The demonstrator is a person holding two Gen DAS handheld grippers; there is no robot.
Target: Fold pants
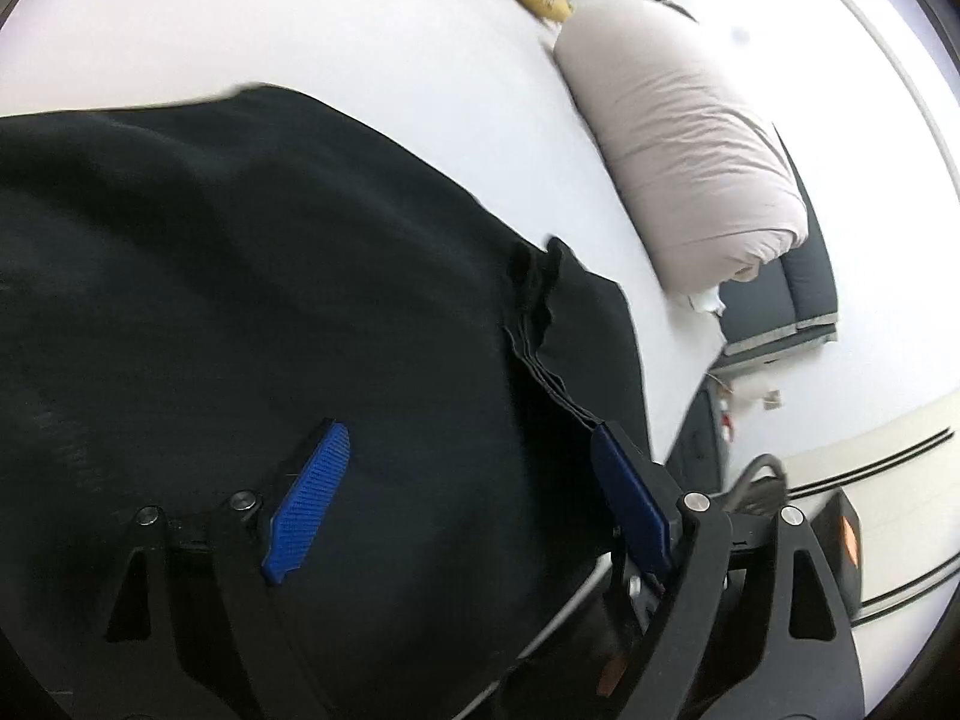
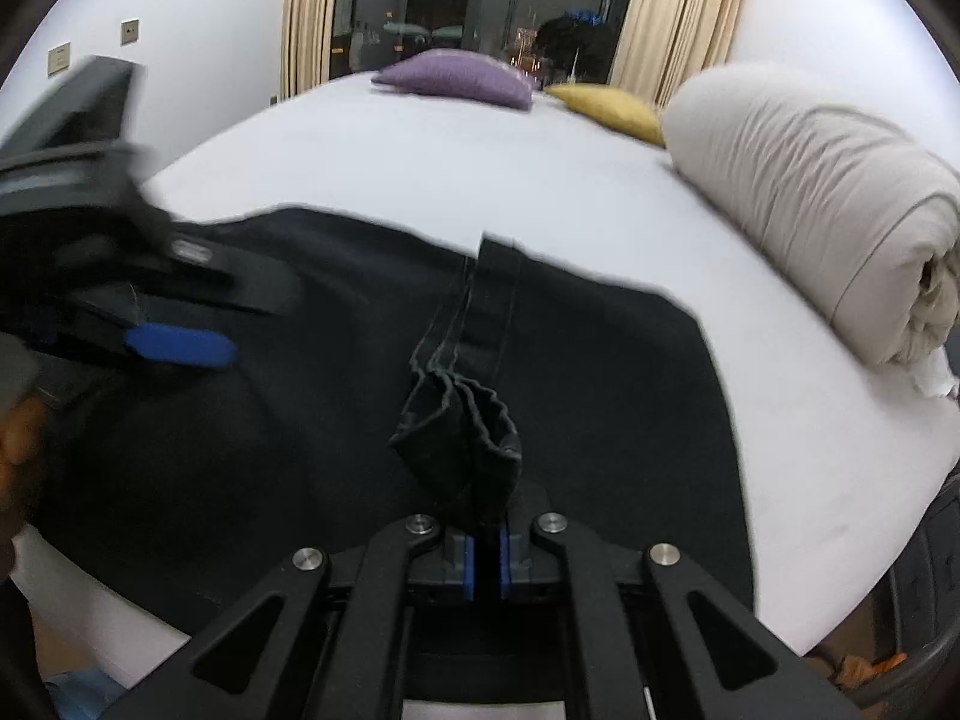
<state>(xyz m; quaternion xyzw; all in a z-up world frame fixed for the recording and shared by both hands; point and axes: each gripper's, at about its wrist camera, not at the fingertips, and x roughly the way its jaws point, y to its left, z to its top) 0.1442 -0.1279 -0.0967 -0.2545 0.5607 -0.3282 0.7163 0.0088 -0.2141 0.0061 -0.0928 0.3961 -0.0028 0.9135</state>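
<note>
Black pants (image 1: 240, 276) lie spread on a white bed (image 1: 390, 42); they also show in the right wrist view (image 2: 600, 372). My left gripper (image 1: 462, 474) is open, its blue pads wide apart just over the cloth. It shows blurred at the left of the right wrist view (image 2: 174, 345). My right gripper (image 2: 486, 558) is shut on a bunched, stitched edge of the pants (image 2: 462, 426) and holds it up off the flat layer. That bunched edge shows in the left wrist view (image 1: 534, 288).
A rolled beige duvet (image 2: 828, 210) lies along the bed's right side. A purple cushion (image 2: 462, 78) and a yellow cushion (image 2: 618, 108) sit at the far end before curtains and a dark window. The bed's near edge is just below the pants.
</note>
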